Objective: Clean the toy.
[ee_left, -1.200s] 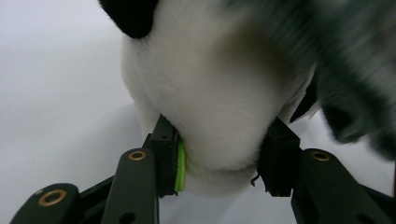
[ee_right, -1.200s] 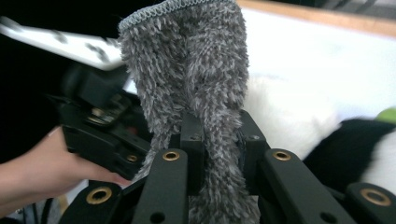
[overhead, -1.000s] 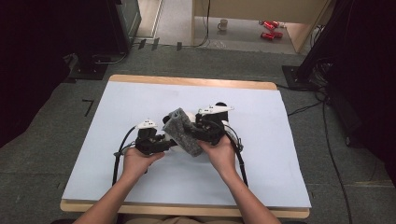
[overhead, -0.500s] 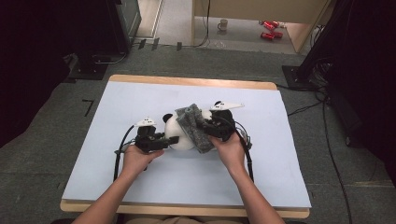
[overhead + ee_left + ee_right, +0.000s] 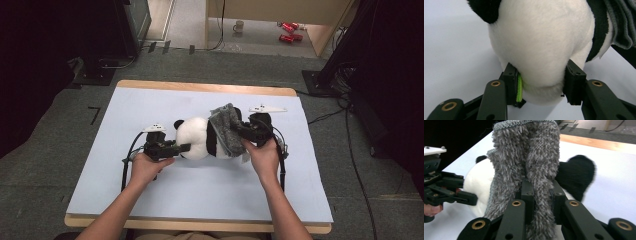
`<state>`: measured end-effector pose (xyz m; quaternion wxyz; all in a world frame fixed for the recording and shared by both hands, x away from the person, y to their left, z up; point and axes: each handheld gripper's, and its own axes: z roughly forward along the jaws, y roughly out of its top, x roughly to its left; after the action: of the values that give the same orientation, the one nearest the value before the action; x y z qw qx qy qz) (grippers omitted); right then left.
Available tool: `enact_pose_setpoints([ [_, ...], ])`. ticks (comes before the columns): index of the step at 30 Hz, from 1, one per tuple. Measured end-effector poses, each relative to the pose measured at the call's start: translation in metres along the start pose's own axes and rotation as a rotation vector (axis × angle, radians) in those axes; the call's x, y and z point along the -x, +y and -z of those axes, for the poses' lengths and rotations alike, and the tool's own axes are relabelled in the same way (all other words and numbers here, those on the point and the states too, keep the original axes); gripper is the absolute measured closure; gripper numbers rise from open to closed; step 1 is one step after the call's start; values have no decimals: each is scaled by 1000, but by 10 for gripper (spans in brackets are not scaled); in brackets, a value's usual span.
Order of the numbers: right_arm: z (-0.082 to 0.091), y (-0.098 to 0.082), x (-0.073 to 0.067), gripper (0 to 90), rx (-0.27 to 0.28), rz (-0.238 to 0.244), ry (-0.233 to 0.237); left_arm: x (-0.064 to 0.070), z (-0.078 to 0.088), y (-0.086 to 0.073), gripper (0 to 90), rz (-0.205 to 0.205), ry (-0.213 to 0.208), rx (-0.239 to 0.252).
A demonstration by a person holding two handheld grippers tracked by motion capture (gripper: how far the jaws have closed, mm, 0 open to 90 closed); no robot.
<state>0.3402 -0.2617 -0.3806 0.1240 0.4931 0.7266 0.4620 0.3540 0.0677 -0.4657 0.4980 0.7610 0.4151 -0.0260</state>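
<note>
A plush panda [image 5: 197, 137] lies on its side near the middle of the pale blue tabletop [image 5: 125, 200], its white head toward the person's left and its black-and-white body toward the right. The left gripper [image 5: 172, 148] comes in from the left, held low over the tabletop, and its fingers [image 5: 512, 83] pinch the lower bulge of the white head: in the left gripper view the plush swells out between the two black pads, one with a green strip on its inner face, and both press into the fur. One black ear [image 5: 485, 10] shows at the top of that view. A grey fuzzy cloth [image 5: 227, 130] drapes over the panda's body just right of the head (it looks like a small fleecy garment, though its exact kind cannot be told). The right gripper [image 5: 245, 134] holds this cloth from the right side; in the right gripper view its fingers [image 5: 527, 192] are pressed close together with a fold of the grey cloth [image 5: 534, 165] clamped between them, and the fabric rises upright above them. Behind the cloth in that view a black plush limb [image 5: 577, 173] rests on the tabletop, and the left gripper [image 5: 461, 195] shows farther off at the left edge, against the white head.
</note>
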Motion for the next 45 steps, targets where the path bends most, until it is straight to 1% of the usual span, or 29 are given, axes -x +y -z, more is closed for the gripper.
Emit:
enact_pose_setpoints([
  [2, 3, -1, 5, 788, 9, -8, -7, -1, 0, 1, 548, 3, -2, -1],
  [6, 9, -2, 16, 788, 13, -46, -28, -2, 0, 2, 547, 10, -3, -5],
  [9, 14, -3, 23, 788, 14, -51, -71, -4, -1, 3, 548, 21, -2, -8],
  [10, 16, -3, 25, 789, 15, -56, -76, -5, -1, 3, 548, 22, -1, -11],
  [12, 20, -4, 29, 789, 13, -61, -73, -5, -1, 3, 548, 20, 0, -13],
  [14, 25, -2, 30, 790, 19, -73, -47, -5, -1, 3, 548, 23, 2, -11],
  [17, 32, 4, 20, 791, 36, -51, -26, -6, -1, 3, 548, 27, 2, -11],
  [20, 36, 11, 4, 791, 54, -23, 19, -5, -1, 3, 548, 24, 3, -14],
  [23, 35, 16, -13, 791, 57, 11, 59, -5, -1, 3, 547, 27, 4, -12],
  [26, 29, 18, -29, 791, 49, 38, 97, -4, -1, 3, 547, 29, 8, -8],
  [29, 19, 18, -43, 791, 29, 67, 130, 0, 0, 2, 546, 13, 20, -3],
  [30, 15, 18, -47, 791, 18, 76, 139, 2, 0, 1, 545, 8, 25, 3],
  [31, 9, 18, -52, 791, 10, 82, 160, 3, 0, 1, 545, 0, 28, 2],
  [33, 2, 18, -60, 791, -3, 92, 181, 5, 1, 0, 544, -2, 34, 9],
  [36, -12, 17, -75, 791, -26, 126, 212, 8, 2, -2, 542, -2, 41, 16],
  [38, -21, 15, -82, 791, -45, 131, 234, 11, 2, -3, 541, -4, 47, 25],
  [40, -30, 11, -85, 790, -67, 137, 249, 15, 3, -5, 540, -24, 56, 28],
  [41, -38, 8, -86, 790, -87, 130, 260, 16, 4, -6, 540, -35, 60, 30],
  [42, -43, 5, -85, 790, -98, 129, 255, 17, 4, -7, 540, -45, 64, 30],
  [43, -51, 0, -81, 789, -120, 135, 226, 18, 4, -7, 539, -47, 69, 28],
  [44, -56, -4, -78, 786, -124, 146, 208, 18, 3, -7, 540, -43, 80, 18],
  [45, -60, -10, -72, 786, -112, 138, 212, 17, 3, -8, 540, -38, 76, 21],
])
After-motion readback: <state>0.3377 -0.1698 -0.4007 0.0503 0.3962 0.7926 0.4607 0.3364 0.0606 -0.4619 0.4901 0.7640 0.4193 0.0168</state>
